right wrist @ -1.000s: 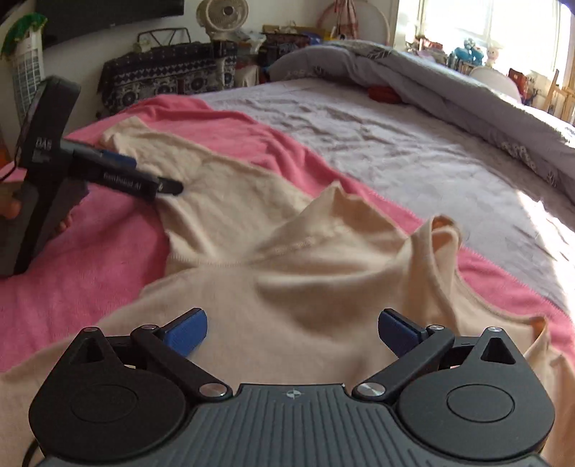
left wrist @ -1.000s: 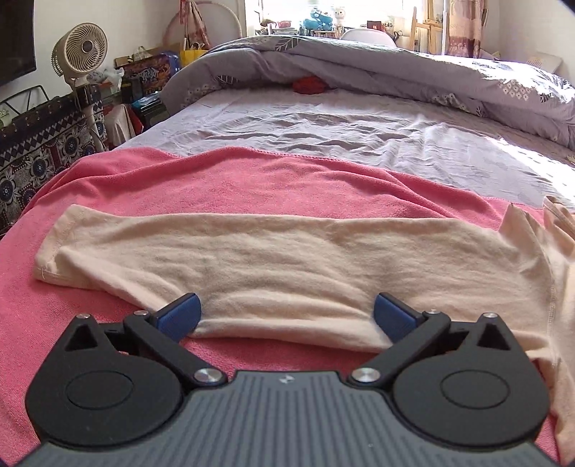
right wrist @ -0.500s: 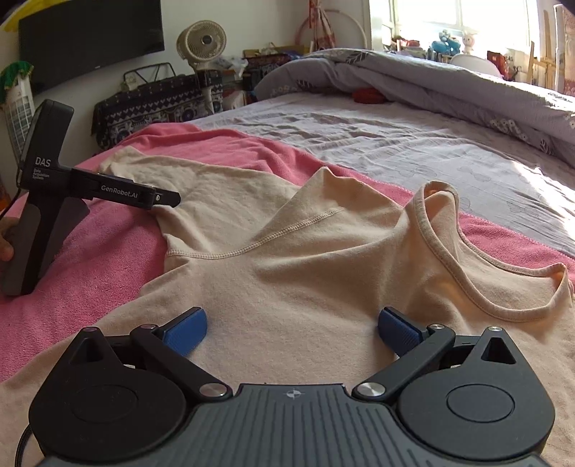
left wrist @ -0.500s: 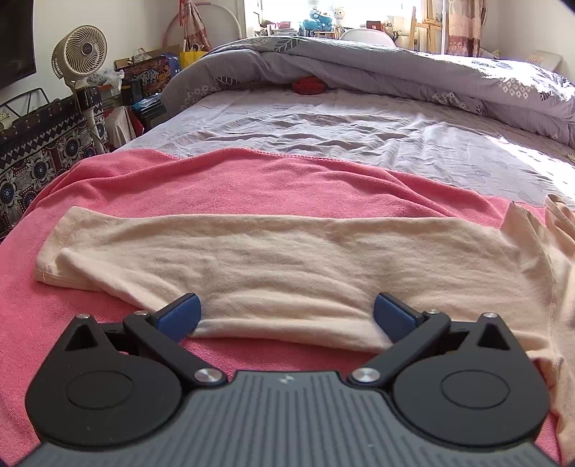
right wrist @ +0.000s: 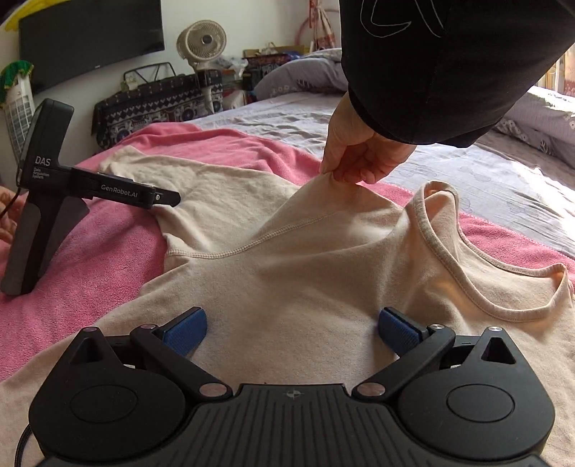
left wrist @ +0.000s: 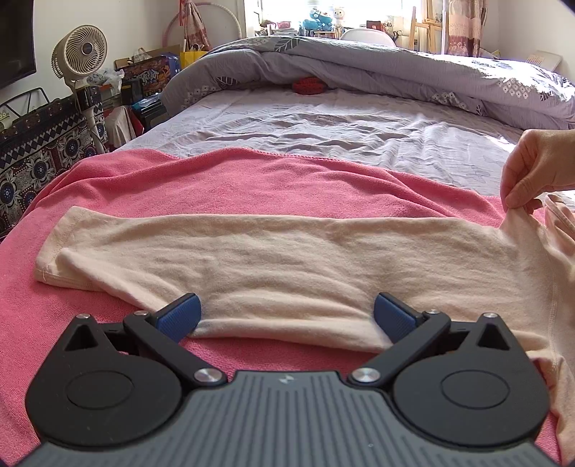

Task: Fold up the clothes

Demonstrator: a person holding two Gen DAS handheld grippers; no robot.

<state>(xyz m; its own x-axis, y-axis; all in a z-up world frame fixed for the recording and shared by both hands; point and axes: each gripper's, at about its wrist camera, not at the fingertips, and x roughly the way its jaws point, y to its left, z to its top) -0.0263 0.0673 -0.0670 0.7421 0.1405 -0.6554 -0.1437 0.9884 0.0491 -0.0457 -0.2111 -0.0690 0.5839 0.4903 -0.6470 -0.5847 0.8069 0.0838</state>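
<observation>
Cream shirt [right wrist: 305,287] spread on pink towel [left wrist: 222,186] across bed; both grippers [left wrist: 285,316] [right wrist: 293,330] wide open, holding nothing. Bare hand [right wrist: 363,158] pinching shoulder: best tugged flat before folding.

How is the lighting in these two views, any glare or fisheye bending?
Left wrist view: window blown out white, sunlit patch on the grey sheet, dark vignette in the corners. Right wrist view: a dark sleeve blocks the top, bed edges bow outward, the beige shirt stays sharp.
</observation>
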